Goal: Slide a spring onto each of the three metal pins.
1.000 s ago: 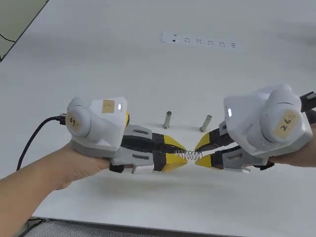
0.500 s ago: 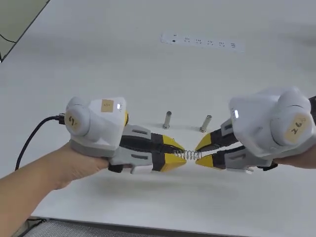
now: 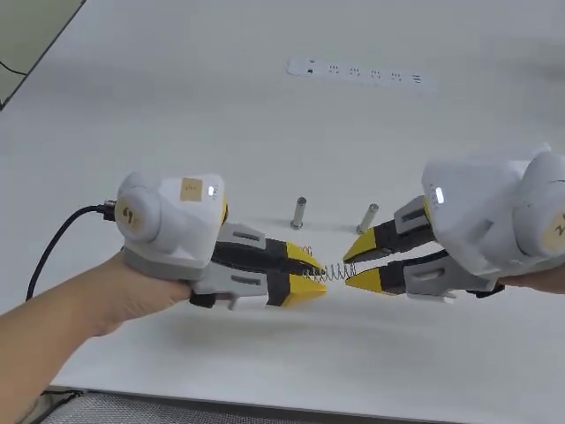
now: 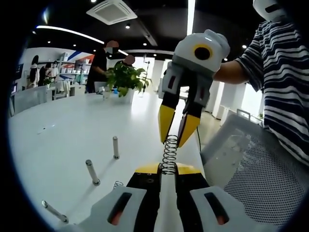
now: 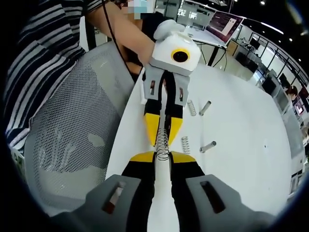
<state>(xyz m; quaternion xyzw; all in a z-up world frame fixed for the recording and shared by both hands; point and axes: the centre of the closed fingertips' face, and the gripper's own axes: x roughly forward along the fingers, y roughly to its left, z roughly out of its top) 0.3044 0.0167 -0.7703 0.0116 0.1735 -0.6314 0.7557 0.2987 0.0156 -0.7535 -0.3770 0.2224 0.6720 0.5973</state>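
A small steel spring (image 3: 336,272) hangs level in the air between my two grippers. My left gripper (image 3: 320,276) pinches its left end, and my right gripper (image 3: 351,267) meets it tip to tip on its right end. In the left gripper view the spring (image 4: 169,153) runs from my own jaws up into the right gripper's yellow fingers (image 4: 165,121). The right gripper view has the spring (image 5: 163,144) between both pairs of jaws. Two metal pins (image 3: 299,213) (image 3: 368,219) stand on the white table just behind the tips. A third pin (image 4: 53,211) lies near the table edge.
Two loose springs (image 5: 191,107) (image 5: 185,145) lie on the table beside the pins. A white power strip (image 3: 362,75) lies at the far side. The table's front edge (image 3: 265,402) runs just under my hands, with a mesh chair (image 5: 72,145) below.
My right gripper has drifted right and slightly up, turning in the hand. The left gripper has stayed put. The spring still spans both sets of jaws.
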